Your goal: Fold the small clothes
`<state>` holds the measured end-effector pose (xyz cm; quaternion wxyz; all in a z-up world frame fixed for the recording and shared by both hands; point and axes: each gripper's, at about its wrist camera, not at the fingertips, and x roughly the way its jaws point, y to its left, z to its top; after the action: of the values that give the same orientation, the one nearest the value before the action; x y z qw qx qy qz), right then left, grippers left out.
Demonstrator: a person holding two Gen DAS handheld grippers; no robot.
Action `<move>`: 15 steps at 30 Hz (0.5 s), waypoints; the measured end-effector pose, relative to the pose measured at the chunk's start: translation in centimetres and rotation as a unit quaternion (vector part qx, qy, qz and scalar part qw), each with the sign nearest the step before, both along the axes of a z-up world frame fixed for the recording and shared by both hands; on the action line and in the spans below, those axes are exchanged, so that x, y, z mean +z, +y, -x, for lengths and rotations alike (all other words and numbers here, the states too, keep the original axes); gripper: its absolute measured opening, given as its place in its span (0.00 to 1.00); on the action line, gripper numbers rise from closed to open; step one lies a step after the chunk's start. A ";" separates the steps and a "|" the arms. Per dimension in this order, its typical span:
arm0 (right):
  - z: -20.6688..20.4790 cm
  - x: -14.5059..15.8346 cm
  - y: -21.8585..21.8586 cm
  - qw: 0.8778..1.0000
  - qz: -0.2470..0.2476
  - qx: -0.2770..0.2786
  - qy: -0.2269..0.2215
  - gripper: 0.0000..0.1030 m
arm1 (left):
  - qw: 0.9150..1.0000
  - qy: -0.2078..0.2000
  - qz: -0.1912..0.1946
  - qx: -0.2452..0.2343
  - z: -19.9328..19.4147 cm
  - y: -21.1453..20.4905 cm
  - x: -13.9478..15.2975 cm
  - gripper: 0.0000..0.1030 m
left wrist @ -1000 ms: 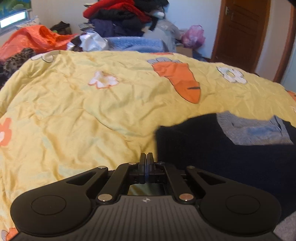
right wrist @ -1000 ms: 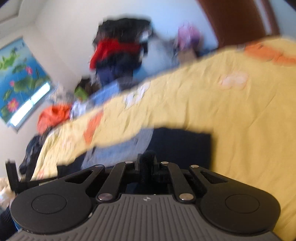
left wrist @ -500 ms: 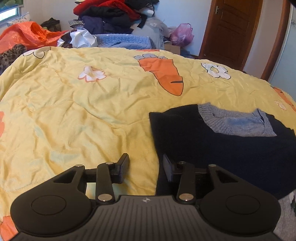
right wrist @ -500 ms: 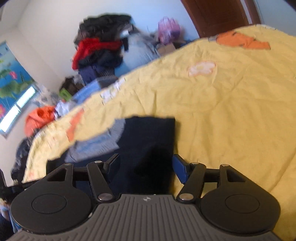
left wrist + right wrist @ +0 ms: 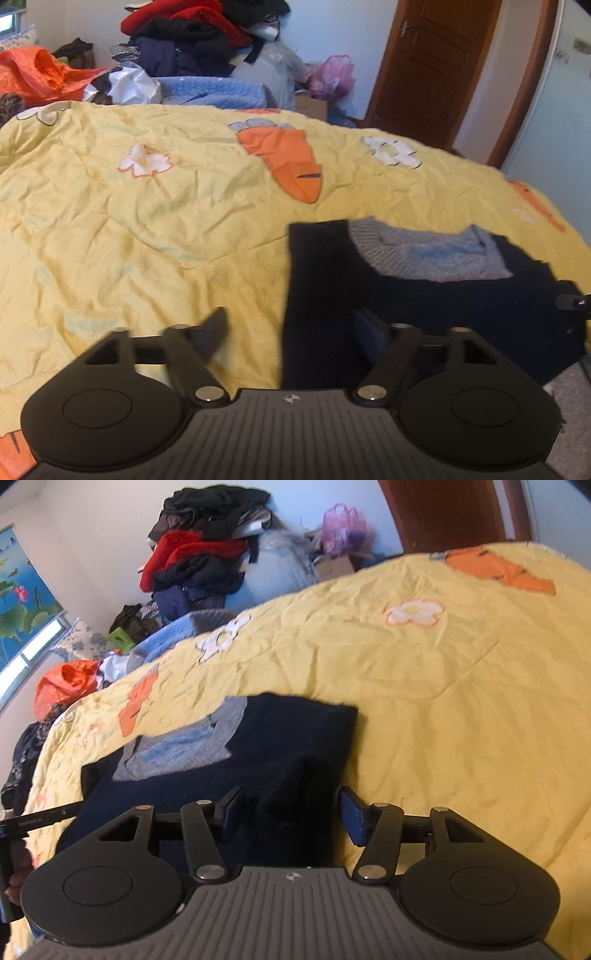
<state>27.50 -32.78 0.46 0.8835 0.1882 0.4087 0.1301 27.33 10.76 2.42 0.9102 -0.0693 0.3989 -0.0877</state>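
- The dark sweater (image 5: 424, 295) has its near edge hidden behind the gripper body in both views.
- The door (image 5: 436, 62) is cut off at the top edge.
- The left view is slightly blurred.

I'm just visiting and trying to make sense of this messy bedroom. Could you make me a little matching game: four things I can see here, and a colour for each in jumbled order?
Things:
1. sweater lying on the bed
2. quilt covering the bed
3. plastic bag beside the door
4. door

Colours:
A. brown
B. dark navy with a grey collar
C. pink-purple
D. yellow with carrots and flowers

Pairs: 1-B, 2-D, 3-C, 4-A
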 end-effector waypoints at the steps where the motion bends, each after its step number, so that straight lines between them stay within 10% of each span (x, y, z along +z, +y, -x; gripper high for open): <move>1: 0.0 0.0 0.2 1.000 0.007 0.000 -0.001 0.57 | 1.000 -0.008 0.018 -0.006 0.3 0.2 0.3 0.81; 11: -0.6 0.4 0.0 0.999 0.033 -0.009 -0.015 0.65 | 1.000 0.011 0.001 0.019 -0.9 -0.2 -1.0 0.80; 12: -0.7 0.3 -0.2 0.999 0.029 -0.010 -0.015 0.66 | 1.000 0.015 0.005 0.023 -1.0 -0.1 -1.2 0.73; 14: -1.0 -0.2 0.0 1.000 0.026 -0.007 -0.014 0.70 | 0.999 0.017 -0.017 0.044 -1.5 -0.4 -1.4 0.14; 15: -1.0 -0.4 0.3 0.999 0.030 0.002 -0.024 0.69 | 0.998 0.022 -0.022 0.053 -1.8 -0.4 -1.4 0.12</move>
<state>28.49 -32.51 0.09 0.8983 0.1575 0.3910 0.1237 29.15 10.39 0.99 0.9058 -0.0720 0.4166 -0.0289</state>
